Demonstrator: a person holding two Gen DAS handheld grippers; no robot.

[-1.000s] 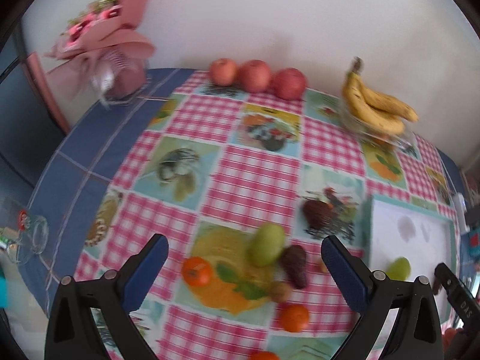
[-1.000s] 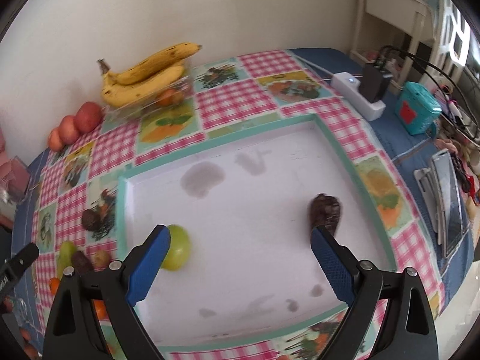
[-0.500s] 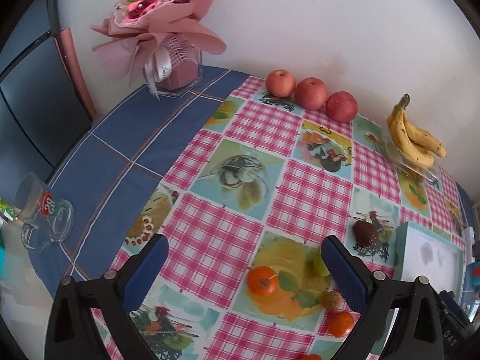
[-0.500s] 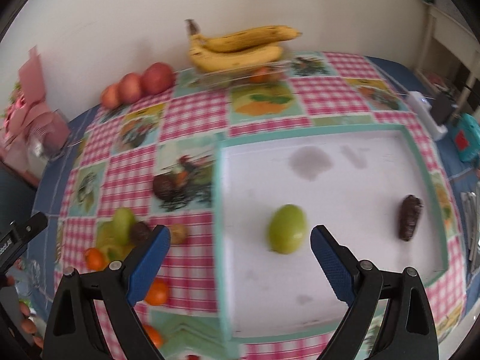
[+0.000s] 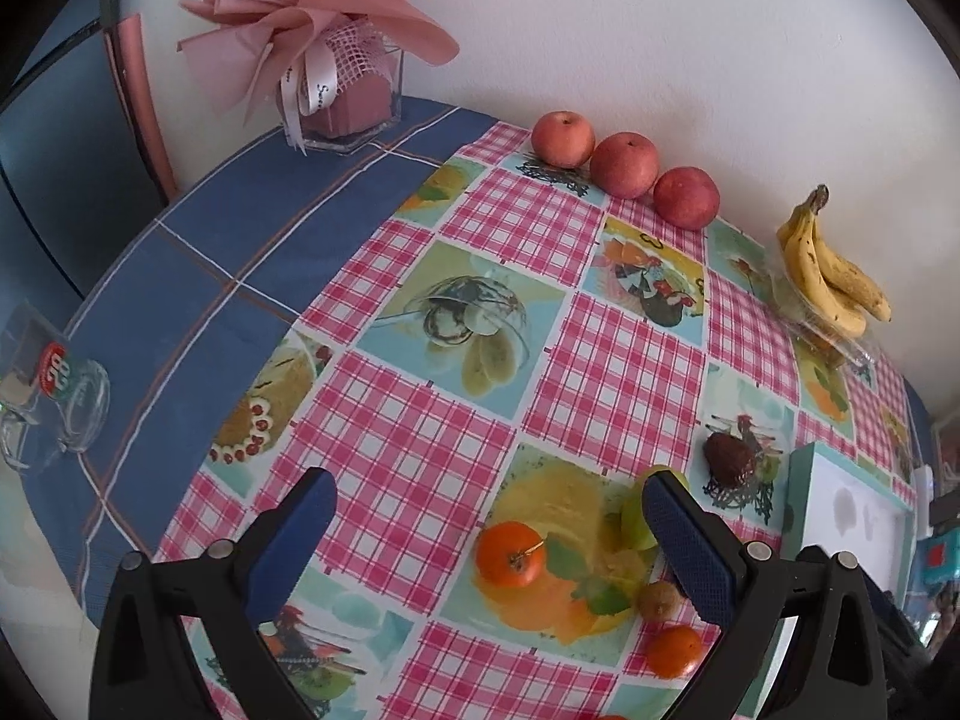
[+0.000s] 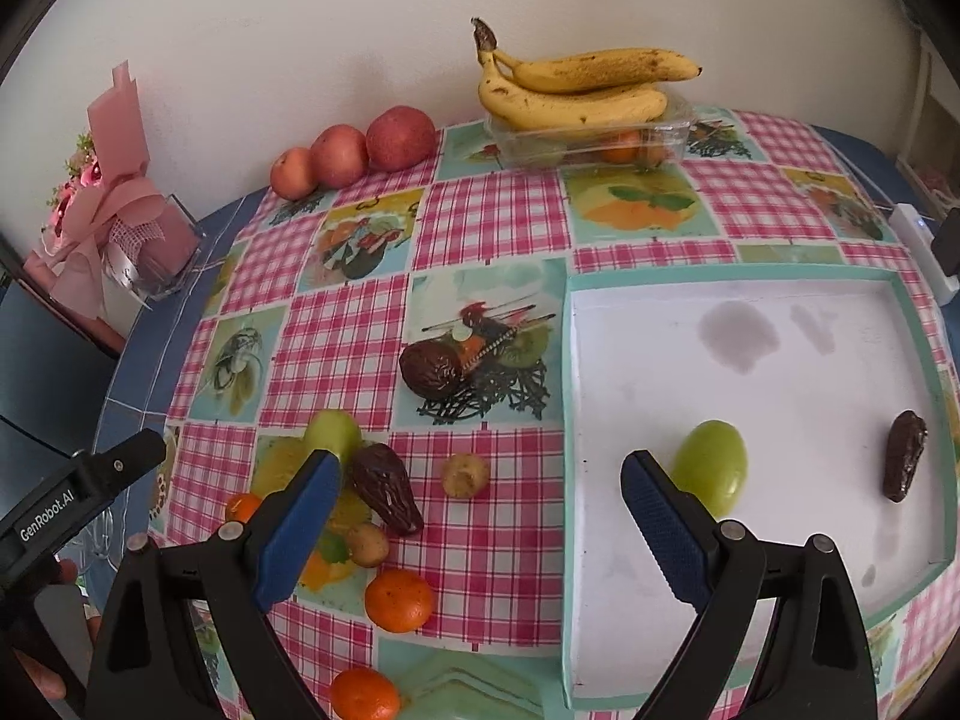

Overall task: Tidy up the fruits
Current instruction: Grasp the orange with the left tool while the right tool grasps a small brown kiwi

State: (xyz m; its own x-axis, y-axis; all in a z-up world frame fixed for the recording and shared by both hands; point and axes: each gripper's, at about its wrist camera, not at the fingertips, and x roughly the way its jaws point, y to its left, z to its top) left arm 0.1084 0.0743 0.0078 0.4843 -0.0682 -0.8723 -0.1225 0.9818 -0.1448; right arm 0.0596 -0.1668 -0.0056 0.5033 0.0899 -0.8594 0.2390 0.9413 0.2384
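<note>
A white tray (image 6: 750, 600) with a teal rim holds a green fruit (image 6: 711, 474) and a dark brown fruit (image 6: 905, 463). Left of the tray, loose on the checked cloth, lie a round dark fruit (image 6: 433, 369), a green pear (image 6: 332, 433), a dark oblong fruit (image 6: 387, 495), two small tan fruits (image 6: 465, 474) and several oranges (image 6: 399, 600). My right gripper (image 6: 480, 522) hangs open above the tray's left rim, holding nothing. My left gripper (image 5: 489, 546) is open over the cloth, an orange (image 5: 510, 553) between its fingers' span, the pear (image 5: 639, 516) behind its right finger.
Three red apples (image 6: 354, 153) line the wall. Bananas (image 6: 576, 87) rest on a clear plastic box (image 6: 591, 141). A pink bouquet in a glass vase (image 5: 336, 72) stands at the back left, a glass mug (image 5: 54, 402) at the left edge. A white charger (image 6: 918, 246) lies right.
Both views have swung left: the right gripper moved from over the tray's middle toward its left rim and the loose fruit. The left gripper pulled back and turned left.
</note>
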